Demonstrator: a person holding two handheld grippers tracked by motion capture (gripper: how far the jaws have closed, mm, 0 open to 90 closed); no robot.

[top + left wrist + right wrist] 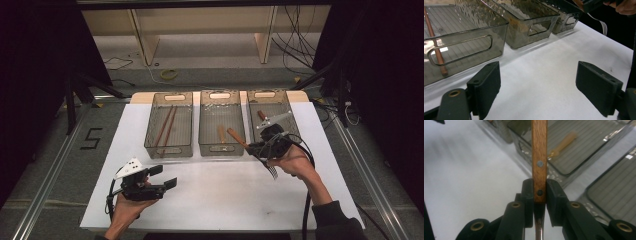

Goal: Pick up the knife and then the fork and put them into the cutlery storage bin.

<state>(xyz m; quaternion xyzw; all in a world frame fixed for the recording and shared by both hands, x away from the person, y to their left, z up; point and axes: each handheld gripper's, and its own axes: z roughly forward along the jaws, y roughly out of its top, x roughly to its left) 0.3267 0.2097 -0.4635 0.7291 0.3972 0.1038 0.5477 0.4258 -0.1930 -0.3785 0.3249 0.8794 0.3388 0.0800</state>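
My right gripper [254, 147] is shut on a fork with a wooden handle [236, 136]. The handle points left over the near right corner of the middle bin [202, 125], and the metal tines [271, 171] stick out toward the person. In the right gripper view the handle [539, 150] stands straight up, pinched between the pads of my right gripper [539, 192]. My left gripper [163, 176] rests low at the front left of the white table, open, nothing between its fingers. In the left gripper view it [537, 85] faces the bins, and the fork tines [602, 25] show at top right.
Three smoky clear bins stand in a row at the back. The left bin [150, 130] holds chopsticks [166, 126], the middle one a wooden-handled utensil [222, 134], and the right bin [292, 117] a knife [270, 119]. White table surface [220, 190] lies in front of them.
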